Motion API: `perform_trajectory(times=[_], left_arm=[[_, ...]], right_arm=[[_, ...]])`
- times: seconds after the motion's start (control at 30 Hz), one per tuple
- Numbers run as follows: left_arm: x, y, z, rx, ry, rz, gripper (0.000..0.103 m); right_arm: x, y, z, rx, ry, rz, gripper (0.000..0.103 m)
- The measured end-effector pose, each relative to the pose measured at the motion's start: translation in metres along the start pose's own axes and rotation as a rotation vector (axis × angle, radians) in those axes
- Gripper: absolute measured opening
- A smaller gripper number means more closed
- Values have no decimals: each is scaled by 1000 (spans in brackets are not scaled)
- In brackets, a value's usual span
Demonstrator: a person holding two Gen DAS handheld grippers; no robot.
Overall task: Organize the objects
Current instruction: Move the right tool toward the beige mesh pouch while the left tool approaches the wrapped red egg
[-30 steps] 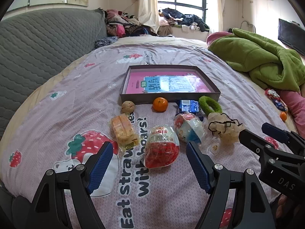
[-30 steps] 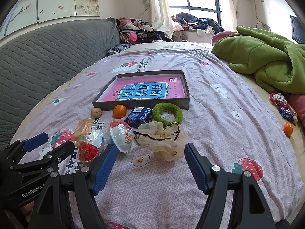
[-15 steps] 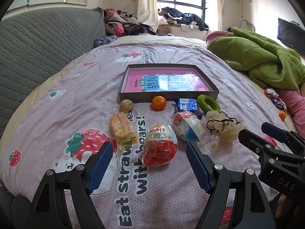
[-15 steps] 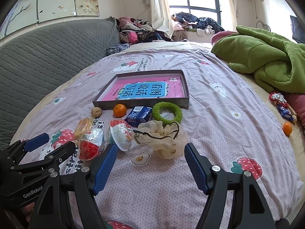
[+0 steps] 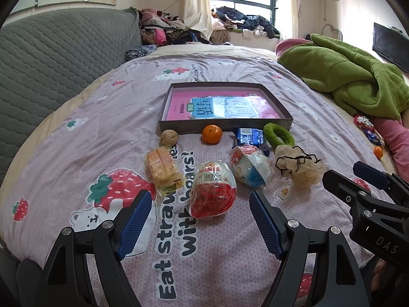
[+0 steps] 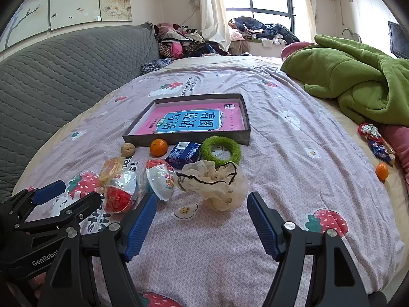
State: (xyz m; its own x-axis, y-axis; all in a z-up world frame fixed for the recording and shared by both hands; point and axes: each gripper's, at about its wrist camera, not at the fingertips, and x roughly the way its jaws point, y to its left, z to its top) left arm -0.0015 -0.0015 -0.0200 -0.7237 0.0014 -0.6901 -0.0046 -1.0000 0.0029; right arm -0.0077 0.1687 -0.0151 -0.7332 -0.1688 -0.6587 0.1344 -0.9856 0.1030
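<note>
bedding fills the room: a lilac strawberry-print sheet (image 5: 107, 133) runs to a grey quilted headboard (image 5: 51, 58), with a green blanket (image 5: 352, 76) heaped at the right. snacks, an orange (image 5: 212, 134) and a cream scrunchie (image 6: 217, 186) lie just before a shallow box (image 5: 225, 125). the left gripper (image 5: 199, 220) and right gripper (image 6: 202, 220) both hang spread wide, empty, above the sheet.

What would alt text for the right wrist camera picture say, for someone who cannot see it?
An open hand-held gripper hovers over a bedspread, its blue fingers pointing at a cream scrunchie. Around the scrunchie lie wrapped snacks, a green ring, an orange and a walnut. Behind them sits a shallow box holding a pink book.
</note>
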Motion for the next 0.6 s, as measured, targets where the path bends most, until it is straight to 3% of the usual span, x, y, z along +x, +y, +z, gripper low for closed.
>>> perform_trajectory(times=[0.6], left_arm=[[-10,3,4,-8,-14,-6,80]], right_arm=[[-19,0,6,-22,-50,-9,73]])
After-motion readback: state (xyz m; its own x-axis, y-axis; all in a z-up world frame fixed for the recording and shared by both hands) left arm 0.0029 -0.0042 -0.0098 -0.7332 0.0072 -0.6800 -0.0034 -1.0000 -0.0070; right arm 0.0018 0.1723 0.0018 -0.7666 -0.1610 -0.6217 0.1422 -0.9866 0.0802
